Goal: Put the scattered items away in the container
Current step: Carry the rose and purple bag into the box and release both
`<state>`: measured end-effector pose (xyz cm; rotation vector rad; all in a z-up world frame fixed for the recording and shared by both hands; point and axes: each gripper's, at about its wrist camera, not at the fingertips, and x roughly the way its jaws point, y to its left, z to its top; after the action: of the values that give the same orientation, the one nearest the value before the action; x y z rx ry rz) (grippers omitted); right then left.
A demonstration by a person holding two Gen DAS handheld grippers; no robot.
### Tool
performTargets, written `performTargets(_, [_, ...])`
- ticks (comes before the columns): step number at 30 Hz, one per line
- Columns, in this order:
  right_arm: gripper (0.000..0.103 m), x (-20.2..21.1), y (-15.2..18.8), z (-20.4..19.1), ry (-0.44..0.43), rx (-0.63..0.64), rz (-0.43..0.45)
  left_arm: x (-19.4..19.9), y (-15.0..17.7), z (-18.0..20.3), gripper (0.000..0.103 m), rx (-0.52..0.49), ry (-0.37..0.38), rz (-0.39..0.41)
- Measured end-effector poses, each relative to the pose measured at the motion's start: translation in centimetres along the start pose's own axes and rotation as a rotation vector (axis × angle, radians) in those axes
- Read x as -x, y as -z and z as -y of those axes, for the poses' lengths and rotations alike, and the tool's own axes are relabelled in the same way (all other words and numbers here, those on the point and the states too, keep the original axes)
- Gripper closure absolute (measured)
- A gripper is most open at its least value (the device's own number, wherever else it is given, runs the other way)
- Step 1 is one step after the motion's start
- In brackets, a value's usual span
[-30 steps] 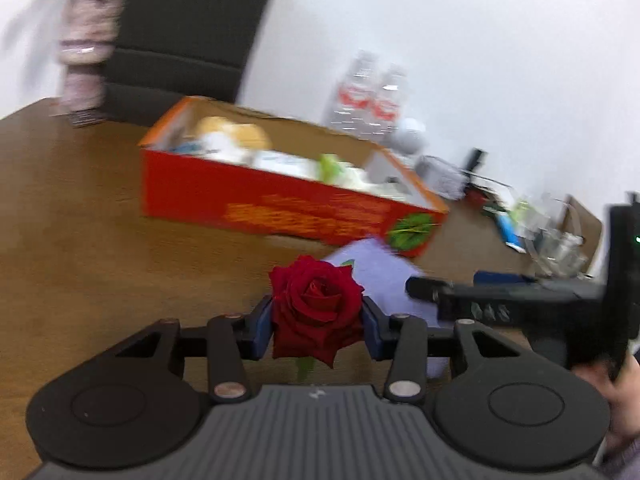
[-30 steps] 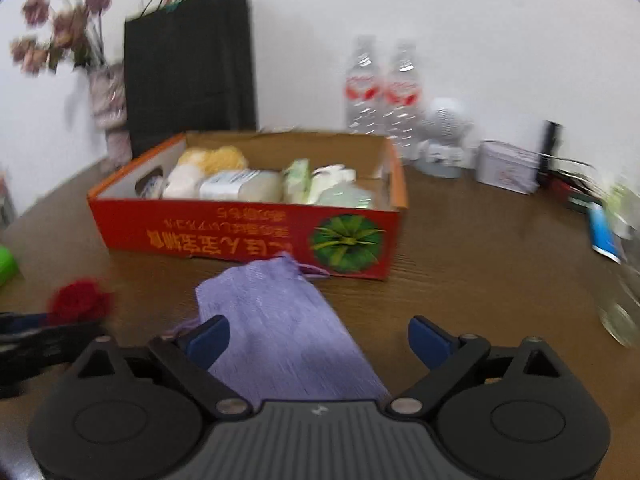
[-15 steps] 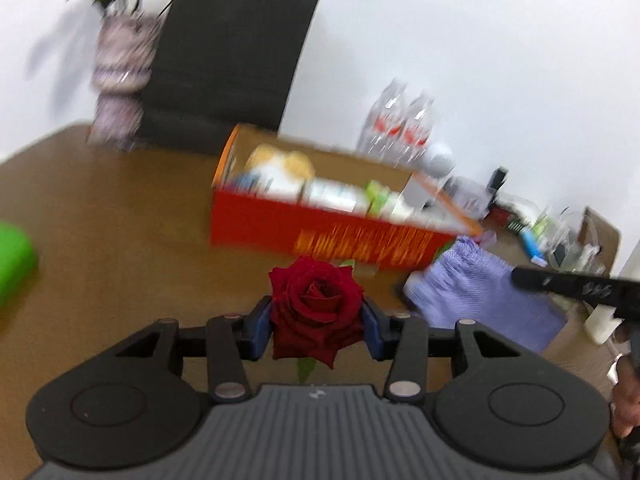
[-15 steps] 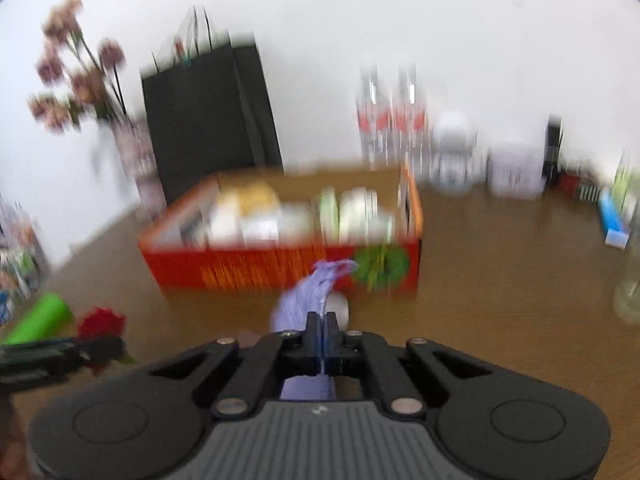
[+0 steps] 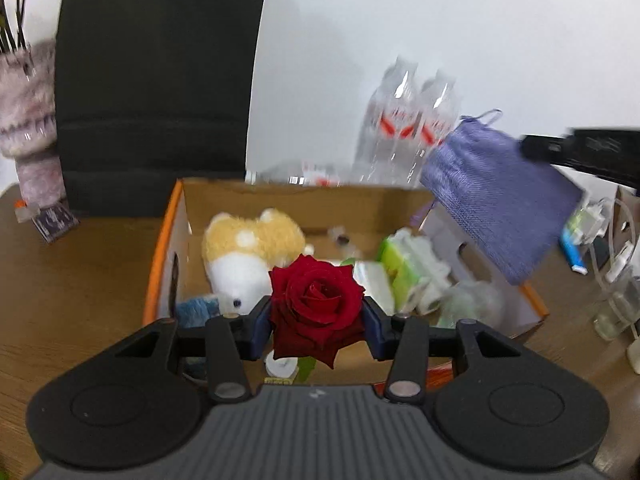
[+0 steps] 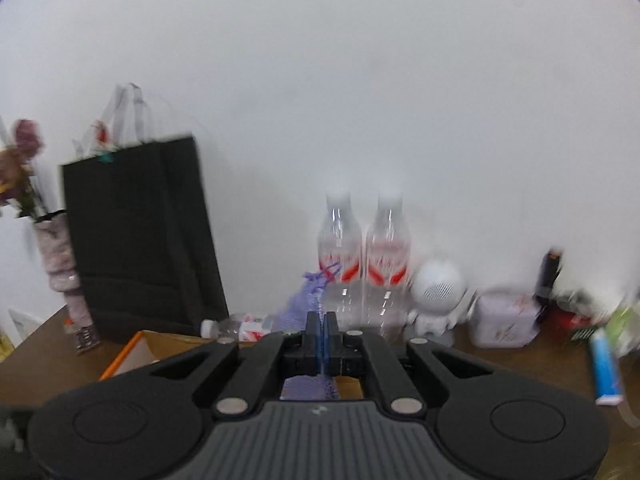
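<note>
My left gripper [image 5: 317,322] is shut on a red rose [image 5: 316,304] and holds it above the near edge of the open orange cardboard box [image 5: 160,260]. The box holds a plush toy [image 5: 248,248], green and white packets [image 5: 404,268] and other items. My right gripper [image 6: 321,330] is shut on a purple drawstring pouch [image 6: 308,300]; in the left wrist view the pouch [image 5: 496,196] hangs in the air over the box's right end, with the right gripper [image 5: 524,146] at the right edge. In the right wrist view a box corner [image 6: 132,348] shows below.
A black paper bag [image 5: 156,80] and a vase [image 5: 28,120] with dried flowers stand behind the box on the left. Two water bottles [image 6: 364,256], a white round figure [image 6: 438,292], a small tin [image 6: 502,320] and glassware [image 5: 616,304] stand at the back and right on the brown table [image 5: 72,300].
My right gripper closed on the purple pouch and lifted it off the table to above the box. My left gripper carried the rose forward to the box's near edge.
</note>
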<state>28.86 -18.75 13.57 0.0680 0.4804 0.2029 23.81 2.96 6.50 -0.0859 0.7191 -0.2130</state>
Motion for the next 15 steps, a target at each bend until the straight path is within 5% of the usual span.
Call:
performTargets(5, [0.102,-7.9,3.1,-0.4,0.030,0.021,-0.182,-3.9,0.9,-0.2,0.053,-0.011,-0.035,-0.078])
performTargets(8, [0.097,-9.1,5.0,-1.6,-0.156,0.034,-0.302,-4.9,1.5,-0.5,0.044,0.003,-0.017,-0.088])
performTargets(10, [0.084,-8.9,5.2,-1.7,-0.209,0.018,-0.328,-4.8,1.6,-0.6,0.036,0.014,-0.006,-0.082])
performTargets(12, [0.049,-7.9,4.8,-1.1,-0.211,-0.014,-0.300,-3.9,1.2,-0.8,0.025,0.024,-0.009,-0.062])
performTargets(15, [0.038,-6.3,3.7,1.0,-0.237,-0.125,-0.298,-1.7,0.2,-1.0,0.000,0.042,-0.027,-0.006])
